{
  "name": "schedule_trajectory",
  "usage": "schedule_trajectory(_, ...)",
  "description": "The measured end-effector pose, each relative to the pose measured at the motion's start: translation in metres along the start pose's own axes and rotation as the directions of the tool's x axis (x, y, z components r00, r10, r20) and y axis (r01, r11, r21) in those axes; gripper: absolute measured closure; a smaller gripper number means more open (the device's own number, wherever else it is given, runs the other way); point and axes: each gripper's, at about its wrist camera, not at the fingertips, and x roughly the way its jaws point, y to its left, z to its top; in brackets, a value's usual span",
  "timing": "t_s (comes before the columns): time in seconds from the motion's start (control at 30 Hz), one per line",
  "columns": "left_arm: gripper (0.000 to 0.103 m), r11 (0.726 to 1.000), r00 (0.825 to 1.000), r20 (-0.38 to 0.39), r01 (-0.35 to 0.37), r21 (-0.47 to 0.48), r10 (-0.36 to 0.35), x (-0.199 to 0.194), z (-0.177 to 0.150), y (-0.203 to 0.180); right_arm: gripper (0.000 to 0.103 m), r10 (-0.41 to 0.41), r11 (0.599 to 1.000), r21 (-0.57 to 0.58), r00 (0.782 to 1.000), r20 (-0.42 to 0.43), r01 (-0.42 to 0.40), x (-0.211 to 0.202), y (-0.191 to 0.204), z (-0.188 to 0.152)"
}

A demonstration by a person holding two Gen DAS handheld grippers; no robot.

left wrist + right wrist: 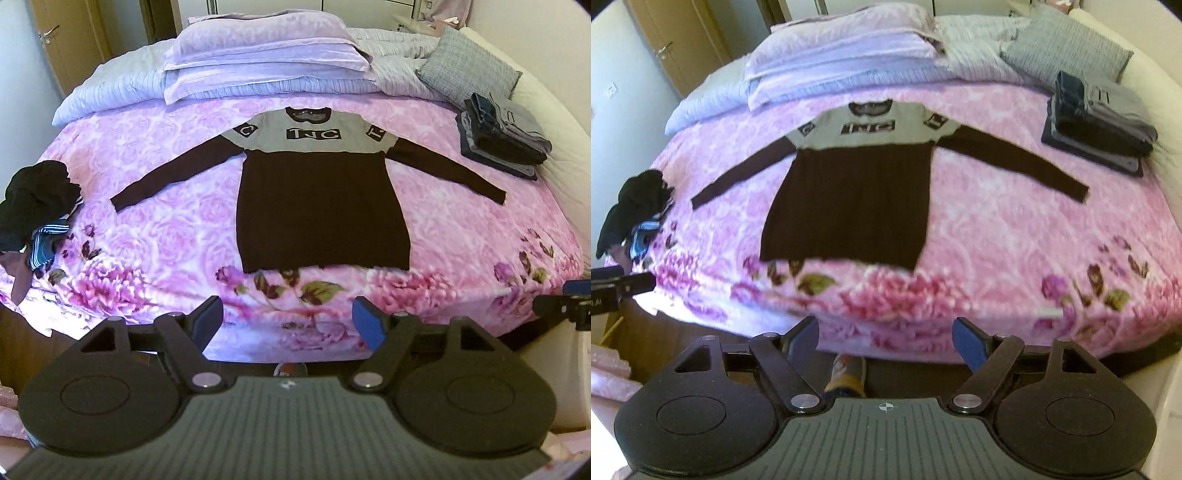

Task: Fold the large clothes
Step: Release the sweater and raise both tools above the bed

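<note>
Laid flat and face-up in the middle of the bed with the pink rose-print blanket (pixel 155 229): a long dark-brown knit sweater with a grey yoke and black lettered patches (pixel 321 206), collar toward the pillows, both sleeves spread out to the sides, hem nearest the foot of the bed. Not yet folded at all.

Left gripper (pixel 288 321) spread wide and empty, hanging over the foot edge of the bed, well apart from the hem. Right gripper (pixel 886 338) likewise spread wide, empty, just off the same edge; visible too at the right border of the left wrist view.

Best begun with the sleeves, judging from the layout: reach for the left cuff (pixel 117 203) with the left gripper and the right cuff (pixel 498 194) with the right. Pinch only the knit layer, not the blanket beneath, since a fluffy cover snags easily. Lift just enough to clear, carry each sleeve inward across the body, lay it straight along the torso. Keep the fold lines level with the shoulder seams so the sides end parallel.

Then take the hem corners, bring them up toward the collar, smooth flat.

Worth avoiding: the stack of folded dark and grey garments (pixel 502 136) at the right, and the heap of unfolded black and striped clothes (pixel 37 210) at the left edge.
</note>
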Motion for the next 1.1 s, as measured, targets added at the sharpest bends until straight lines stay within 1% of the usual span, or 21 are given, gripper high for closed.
schedule_trajectory(0.2, 0.028, 1.000, 1.000, 0.022, 0.005, 0.021, -0.005, -0.017, -0.003, -0.014, 0.027, 0.006, 0.999, -0.050, 1.000, 0.022, -0.005, -0.011, 0.009, -0.007)
schedule_trajectory(0.3, 0.025, 1.000, 1.000, 0.025, 0.004, 0.030, -0.005, -0.020, -0.003, -0.020, 0.027, 0.015, 0.998, -0.056, 0.999, 0.029, -0.014, -0.012, 0.011, -0.009)
schedule_trajectory(0.4, 0.025, 0.999, 1.000, 0.025, 0.000, 0.041, -0.001, -0.023, -0.003, -0.024, 0.027, 0.025, 0.998, -0.062, 0.999, 0.032, -0.023, -0.013, 0.012, -0.008)
schedule_trajectory(0.73, 0.024, 0.997, 1.000, 0.021, 0.009, 0.073, -0.011, -0.020, 0.002, -0.030, 0.027, 0.028, 0.998, -0.058, 0.999, 0.028, -0.026, -0.011, 0.013, -0.004)
schedule_trajectory(1.1, 0.024, 0.998, 1.000, 0.021, 0.007, 0.067, -0.009, -0.018, 0.003, -0.030, 0.027, 0.027, 0.998, -0.063, 0.999, 0.027, -0.025, -0.009, 0.012, -0.001)
